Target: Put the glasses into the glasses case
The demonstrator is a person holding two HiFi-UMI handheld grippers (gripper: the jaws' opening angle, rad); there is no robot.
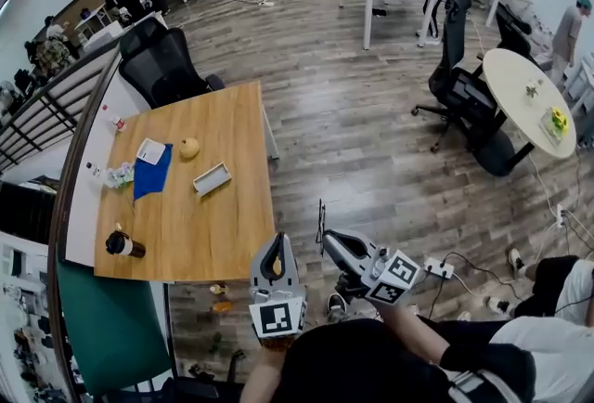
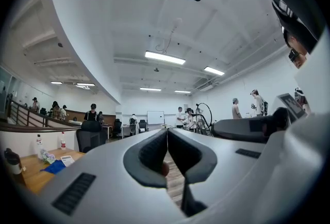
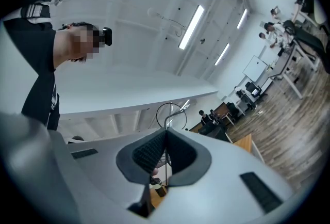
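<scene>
The task is only partly done: the glasses point(image 1: 320, 221) are picked up but not yet in the case. The right claw point(image 1: 326, 240) is clamped on them, its jaws pressed nearly together on a thin part of the frame. It holds them in the air over the floor, off the near corner of the desk point(image 1: 213, 234). The left claw point(image 1: 276, 247) has its jaws together with nothing between them and sits beside the right one. What looks like the case point(image 1: 212, 178), a pale, shallow oblong lying open, rests on the desk near a blue cloth point(image 1: 151, 176), well apart from both claws. By my reading, carrying the glasses over, laying them inside and perhaps shutting the lid all remain. In the right gripper view the glasses point(image 3: 170, 114) show as a thin dark wire ring rising just past the jaws. They look light and slight, and easy to bend.
</scene>
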